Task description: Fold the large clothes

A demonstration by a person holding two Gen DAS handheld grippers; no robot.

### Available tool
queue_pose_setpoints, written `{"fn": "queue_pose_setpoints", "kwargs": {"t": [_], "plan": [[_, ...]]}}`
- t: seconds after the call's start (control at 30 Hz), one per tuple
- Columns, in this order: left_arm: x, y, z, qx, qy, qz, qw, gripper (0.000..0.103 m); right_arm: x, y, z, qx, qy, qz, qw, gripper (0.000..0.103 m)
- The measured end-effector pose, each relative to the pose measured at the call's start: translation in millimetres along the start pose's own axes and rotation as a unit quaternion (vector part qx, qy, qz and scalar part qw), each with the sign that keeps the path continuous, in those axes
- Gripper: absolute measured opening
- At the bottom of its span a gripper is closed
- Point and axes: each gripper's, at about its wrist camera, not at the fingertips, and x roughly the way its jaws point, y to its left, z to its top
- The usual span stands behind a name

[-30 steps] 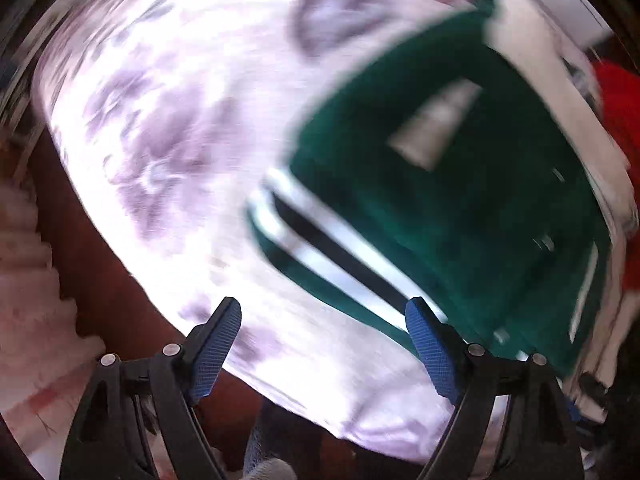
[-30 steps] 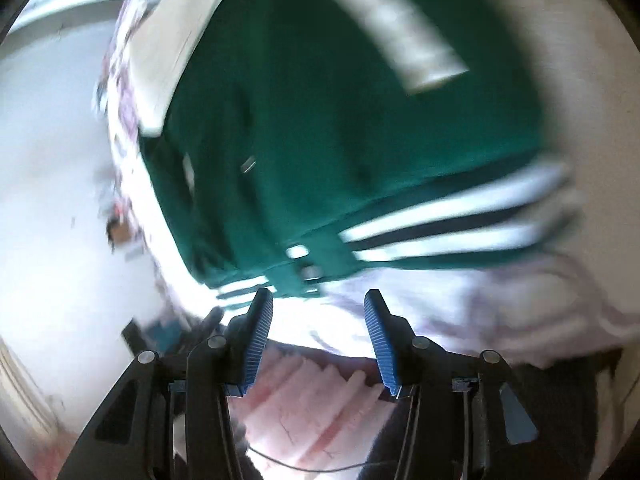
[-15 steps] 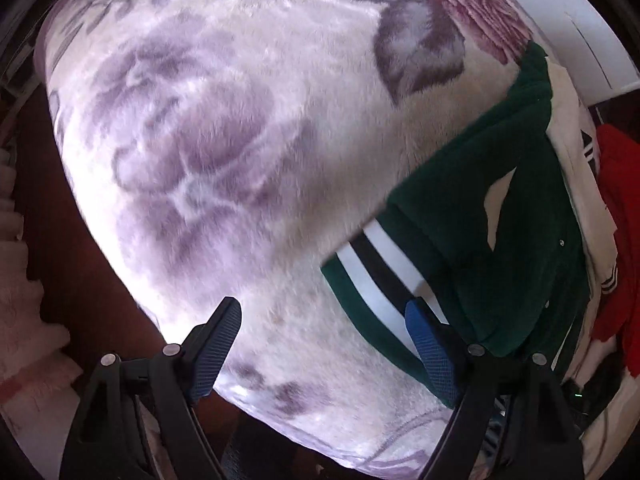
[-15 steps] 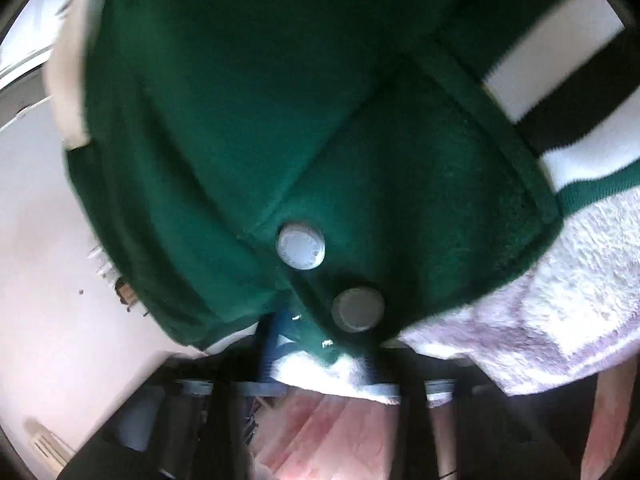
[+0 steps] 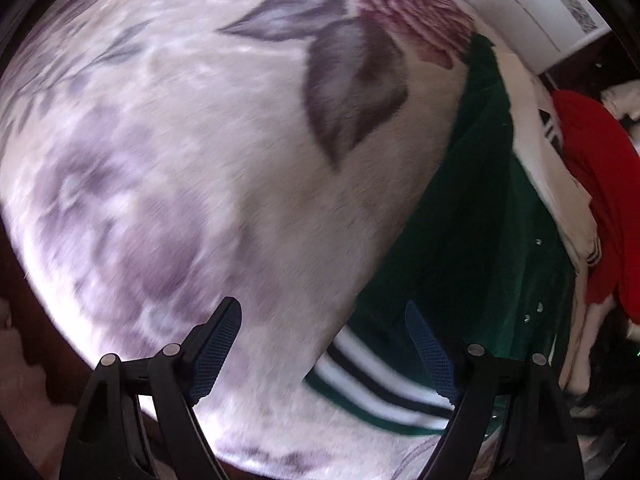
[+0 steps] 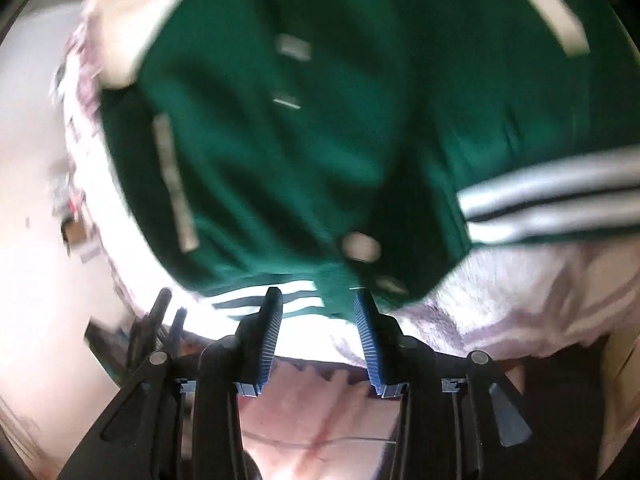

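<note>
A bed under a soft flowered blanket carries the clothes. A green jacket with white sleeves and a striped hem lies along the right side of the bed as the left wrist view shows it, with its hem at the near edge. Past it, further to the right, a red garment lies in a heap.

In the right wrist view the jacket fills the top of the picture, and its snap buttons and striped hem are close to the near edge of the bed.

I think the danger is at this near edge. The hem hangs almost over it, so a grasp that takes only one thin layer could pull the jacket off the bed, and a grasp too deep could catch the blanket too. The picture is blurred, so the aim may be poor.

The right gripper points steeply down at the hem corner. Its jaws have just been opening; the cloth looks to be beyond the tips, not pressed between them, so it is released. The left gripper also points steeply down over the blanket, just beside the hem, jaws wide apart and holding nothing.
</note>
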Motion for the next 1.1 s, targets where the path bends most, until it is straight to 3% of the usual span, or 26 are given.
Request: {"fn": "queue_pose_setpoints", "kwargs": {"t": [0.07, 0.13, 0.17, 0.2, 0.3, 0.47, 0.57, 0.63, 0.67, 0.7, 0.73, 0.8, 0.87, 0.9, 0.97, 1.1], "plan": [[6, -5, 3, 0.018, -0.002, -0.014, 0.9997, 0.077, -16, 37, 16, -0.044, -0.020, -0.002, 0.999, 0.040], [14, -6, 4, 0.031, 0.007, -0.032, 0.9990, 0.039, -23, 74, 40, -0.079, -0.033, 0.007, 0.996, 0.040], [18, -6, 4, 0.034, 0.009, -0.031, 0.9989, 0.010, -24, 95, 57, -0.095, -0.045, 0.014, 0.994, 0.040], [23, -6, 4, 0.040, 0.011, -0.032, 0.9986, 0.004, -16, 124, 72, -0.118, -0.056, 0.019, 0.991, 0.040], [25, 2, -1, 0.052, 0.001, -0.018, 0.9985, 0.000, 12, 183, 119, -0.157, -0.070, -0.006, 0.985, 0.040], [-2, 27, -5, 0.032, -0.003, -0.045, 0.9985, 0.002, -8, 251, 174, -0.167, -0.078, 0.010, 0.983, 0.040], [-18, 38, 0, 0.003, -0.003, -0.081, 0.9967, 0.004, -26, 290, 192, -0.209, -0.095, -0.024, 0.973, 0.040], [-25, 38, 6, -0.011, -0.004, -0.106, 0.9943, 0.011, -32, 308, 208, -0.222, -0.090, -0.045, 0.970, 0.044], [-25, 37, 8, -0.013, -0.004, -0.114, 0.9934, 0.026, -27, 319, 217, -0.232, -0.077, -0.053, 0.968, 0.044], [-24, 33, 10, -0.015, -0.004, -0.117, 0.9931, 0.051, -28, 326, 224, -0.237, -0.066, -0.057, 0.968, 0.044], [-19, 27, 16, -0.016, -0.005, -0.121, 0.9925, 0.059, -23, 333, 231, -0.240, -0.052, -0.061, 0.967, 0.044], [-8, 14, 25, -0.023, -0.005, -0.140, 0.9899, 0.062, 3, 336, 248, -0.232, 0.009, -0.045, 0.972, 0.044], [-1, -3, 32, -0.016, 0.006, -0.136, 0.9905, 0.062, 37, 339, 262, -0.224, 0.061, -0.067, 0.970, 0.044], [-1, -10, 34, -0.009, 0.004, -0.132, 0.9912, 0.062, 49, 337, 268, -0.233, 0.071, -0.115, 0.963, 0.042], [4, -26, 39, 0.009, 0.009, -0.104, 0.9944, 0.062, 54, 330, 277, -0.224, 0.068, -0.167, 0.958, 0.039], [13, -50, 45, 0.052, 0.022, -0.061, 0.9966, 0.062, 38, 326, 284, -0.214, 0.062, -0.166, 0.961, 0.040]]}}
